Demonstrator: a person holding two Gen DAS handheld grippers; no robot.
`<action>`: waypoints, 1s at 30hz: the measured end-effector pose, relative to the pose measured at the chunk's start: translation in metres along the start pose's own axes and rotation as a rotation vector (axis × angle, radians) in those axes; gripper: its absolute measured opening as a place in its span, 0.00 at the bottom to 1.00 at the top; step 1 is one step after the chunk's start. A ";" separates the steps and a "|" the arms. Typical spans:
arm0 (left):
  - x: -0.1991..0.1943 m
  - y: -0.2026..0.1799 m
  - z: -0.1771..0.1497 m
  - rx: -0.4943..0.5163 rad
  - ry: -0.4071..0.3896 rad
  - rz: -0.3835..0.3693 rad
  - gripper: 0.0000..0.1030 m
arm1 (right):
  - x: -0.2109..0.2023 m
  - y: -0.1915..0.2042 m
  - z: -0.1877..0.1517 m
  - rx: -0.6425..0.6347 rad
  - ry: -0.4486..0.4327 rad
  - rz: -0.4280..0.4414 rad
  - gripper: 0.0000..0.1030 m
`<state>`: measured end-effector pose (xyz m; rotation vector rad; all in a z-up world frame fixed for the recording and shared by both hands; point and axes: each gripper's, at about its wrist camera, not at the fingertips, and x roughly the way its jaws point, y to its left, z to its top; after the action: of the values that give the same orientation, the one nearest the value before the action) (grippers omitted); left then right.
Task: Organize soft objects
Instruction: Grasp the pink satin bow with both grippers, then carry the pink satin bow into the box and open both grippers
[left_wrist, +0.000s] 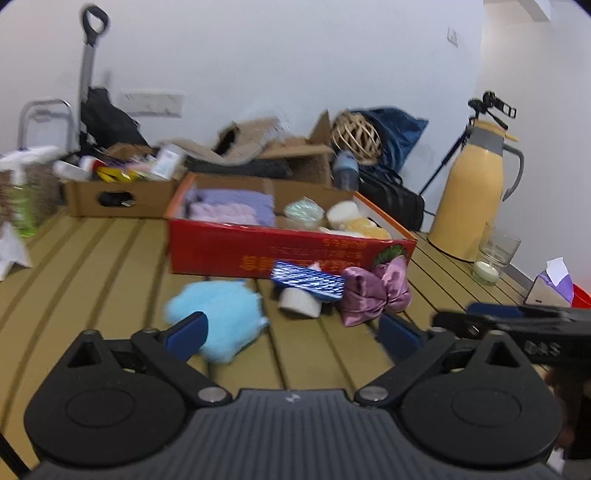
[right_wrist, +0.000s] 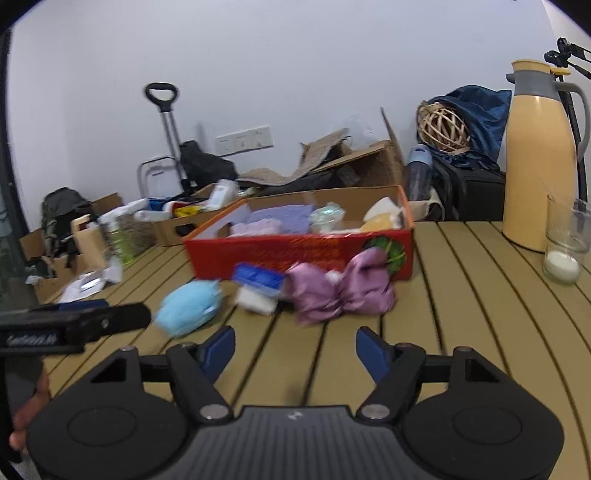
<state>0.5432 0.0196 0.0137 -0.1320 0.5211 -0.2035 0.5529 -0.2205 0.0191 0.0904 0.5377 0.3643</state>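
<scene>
on a slatted wooden table (right_wrist: 461, 314), a blue fluffy mitt (left_wrist: 218, 317) lies at left, its long axis slanting from near left to far right. just right of it, a blue patterned pouch (left_wrist: 308, 282) lies tilted across a white roll (left_wrist: 299, 302), which it partly hides. a crumpled purple satin bow (right_wrist: 340, 290) sits at right, wings spread left-right, close against the red cardboard box (right_wrist: 295, 254) holding folded lilac cloths (left_wrist: 232, 208). the left gripper (left_wrist: 291, 338) and right gripper (right_wrist: 295, 350) hover wide apart, gripping nothing. motion blur smears fine detail.
</scene>
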 end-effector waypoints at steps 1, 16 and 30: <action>0.011 -0.004 0.005 -0.007 0.016 -0.020 0.84 | 0.009 -0.006 0.006 0.006 0.000 -0.009 0.69; 0.118 -0.045 0.037 0.088 0.066 -0.125 0.34 | 0.117 -0.074 0.037 0.076 0.038 0.017 0.20; 0.115 -0.060 -0.002 0.104 0.160 -0.194 0.41 | 0.068 -0.075 -0.002 0.139 0.000 -0.017 0.25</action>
<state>0.6300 -0.0645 -0.0328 -0.0648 0.6564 -0.4323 0.6296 -0.2659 -0.0289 0.2202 0.5632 0.3099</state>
